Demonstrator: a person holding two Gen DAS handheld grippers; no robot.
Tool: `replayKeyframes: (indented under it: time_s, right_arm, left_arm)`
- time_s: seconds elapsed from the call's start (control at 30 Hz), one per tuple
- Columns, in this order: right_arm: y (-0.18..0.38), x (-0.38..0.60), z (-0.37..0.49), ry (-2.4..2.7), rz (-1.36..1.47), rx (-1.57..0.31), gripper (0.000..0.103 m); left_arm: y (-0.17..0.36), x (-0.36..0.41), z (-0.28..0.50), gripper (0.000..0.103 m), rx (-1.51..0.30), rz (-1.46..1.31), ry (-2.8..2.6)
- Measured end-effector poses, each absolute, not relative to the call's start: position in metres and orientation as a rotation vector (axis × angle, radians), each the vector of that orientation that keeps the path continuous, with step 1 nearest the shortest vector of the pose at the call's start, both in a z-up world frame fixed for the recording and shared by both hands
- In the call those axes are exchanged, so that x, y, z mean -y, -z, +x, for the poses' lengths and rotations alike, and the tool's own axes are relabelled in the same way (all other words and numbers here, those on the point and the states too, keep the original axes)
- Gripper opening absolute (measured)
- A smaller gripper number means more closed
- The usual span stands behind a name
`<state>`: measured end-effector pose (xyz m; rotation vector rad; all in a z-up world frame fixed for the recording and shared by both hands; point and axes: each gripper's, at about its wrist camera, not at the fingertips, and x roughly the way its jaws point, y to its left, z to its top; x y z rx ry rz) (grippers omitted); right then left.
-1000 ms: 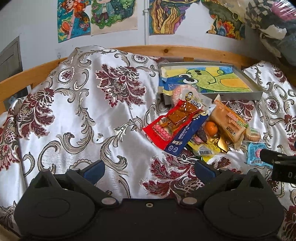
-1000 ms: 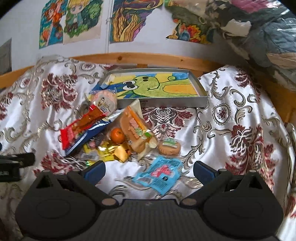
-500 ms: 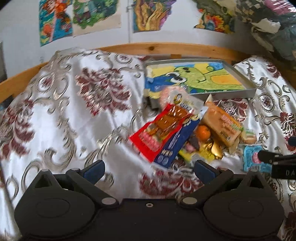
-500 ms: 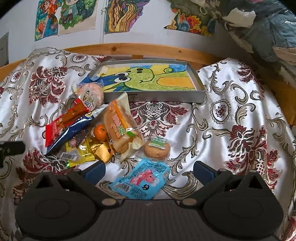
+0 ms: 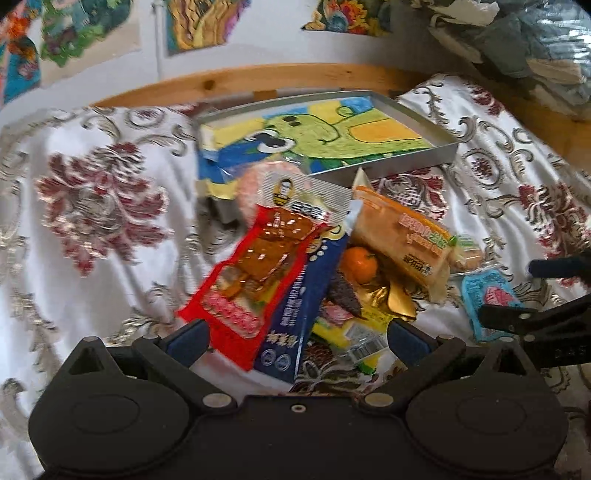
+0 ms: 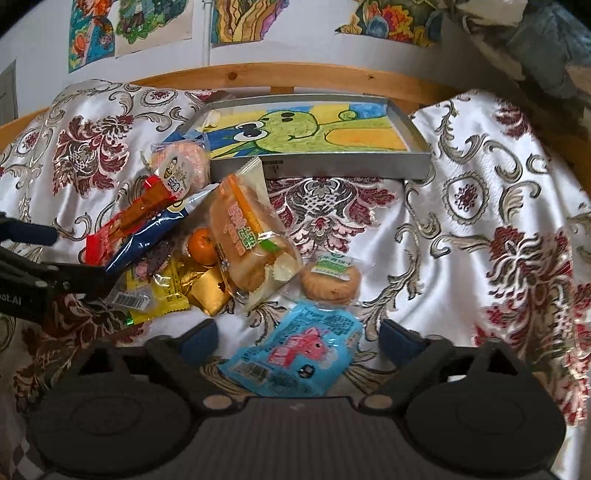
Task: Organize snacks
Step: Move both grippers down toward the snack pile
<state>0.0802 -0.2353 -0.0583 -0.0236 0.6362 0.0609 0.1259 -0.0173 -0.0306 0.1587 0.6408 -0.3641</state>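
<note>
A heap of snacks lies on a floral satin cloth (image 6: 480, 206) spread over a bed, just in front of a grey tray (image 6: 317, 162) lined with a green cartoon drawing. The left gripper (image 5: 295, 336) hangs low over the near end of the heap, its 2 fingers spread wide, straddling the tips of a red packet (image 5: 255, 266) and a blue packet (image 5: 306, 299) without pinching either. The right gripper (image 6: 297, 338) is likewise spread, its fingers either side of a light-blue pouch (image 6: 295, 350) at the heap's near edge; whether they touch it cannot be told. Beyond the pouch sit a wrapped round biscuit (image 6: 330, 278), a bagged bread roll (image 6: 247, 236), a small orange (image 6: 201, 245), gold and yellow wrappers (image 6: 184, 288), and a pink round cake (image 6: 181, 162) leaning by the tray's left corner. Bright drawings (image 6: 129, 29) hang on the wall above a wooden rail (image 6: 280, 75).
</note>
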Motion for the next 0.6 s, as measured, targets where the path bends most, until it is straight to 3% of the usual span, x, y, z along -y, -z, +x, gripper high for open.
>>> replayKeyframes:
  time_s: [0.13,0.6]
  right_arm:
    - [0.067,0.24,0.089,-0.054,0.03,-0.676,0.083]
    - [0.077,0.236,0.09,-0.165,0.122,-0.675,0.08]
  left_arm:
    - [0.036,0.011,0.135,0.097,-0.662,0.093,0.443]
    - [0.053,0.006,0.173,0.088,-0.76,0.023,0.534]
